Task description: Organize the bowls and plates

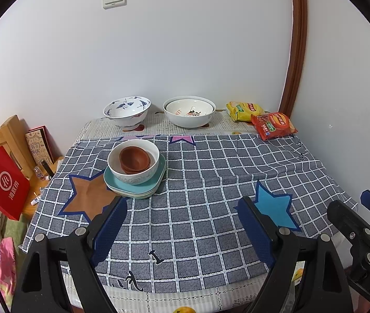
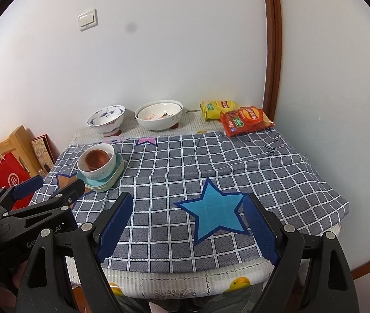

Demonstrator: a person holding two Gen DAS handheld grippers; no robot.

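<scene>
ahead and left of both tongs, the stacked dishes (image 1: 134,170) sit on the tabletop (image 1: 211,172), nearer the left tongs (image 1: 182,230). left and right tongs (image 2: 187,228) both gape, holding nothing, well short of it.

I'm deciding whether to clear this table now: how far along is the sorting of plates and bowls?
Mostly done, it seems. The brown bowls sit nested in a white bowl on the stacked teal plates. Nothing is in hand: the left gripper and right gripper are open and empty. Possibly left: the blue-patterned bowl and the nested white bowls at the back.
</scene>
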